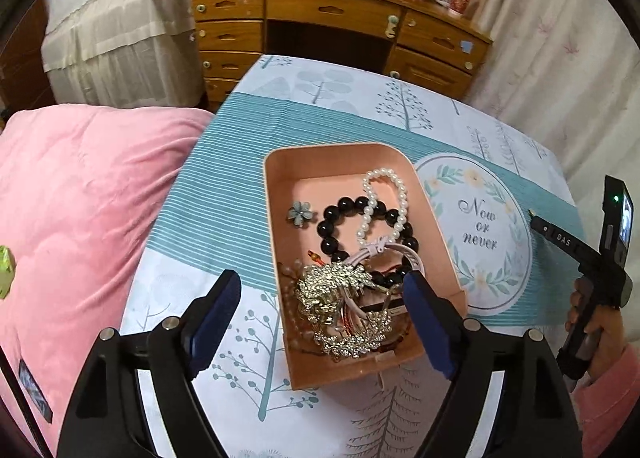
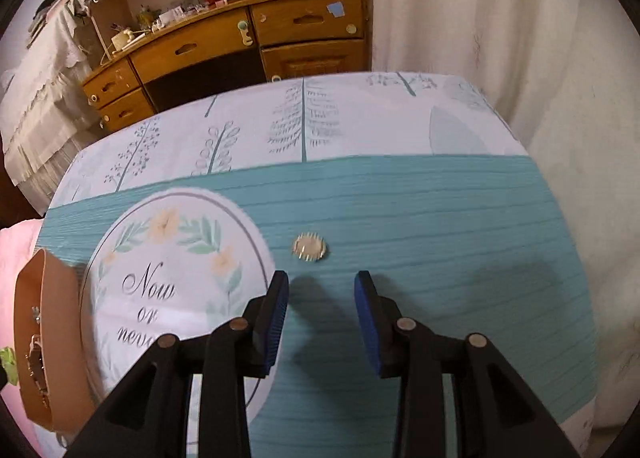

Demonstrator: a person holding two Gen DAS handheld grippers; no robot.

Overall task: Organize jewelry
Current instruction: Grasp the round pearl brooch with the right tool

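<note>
A pink tray (image 1: 280, 162) sits on the tablecloth and holds a tangle of jewelry: a black bead bracelet (image 1: 332, 218), a pearl bracelet (image 1: 400, 194), a small blue flower brooch (image 1: 300, 214) and sparkling rhinestone pieces (image 1: 332, 286). My left gripper (image 1: 322, 294) is open. Its fingers straddle the tray's near end above the rhinestone pile, and the pads press on nothing. In the right wrist view a small oval brooch (image 2: 310, 247) lies alone on the teal stripe. My right gripper (image 2: 320, 298) hovers just short of it, open, with nothing between the fingers. The tray (image 2: 48, 322) shows at that view's left edge.
A printed round "Now or never" emblem (image 1: 480, 226) lies between the tray and the brooch. A pink quilt (image 1: 80, 198) borders the table's left side. A wooden desk (image 1: 332, 14) stands beyond the far edge, and curtains (image 2: 520, 38) hang to the right. A person's hand (image 1: 596, 322) grips the right tool's handle.
</note>
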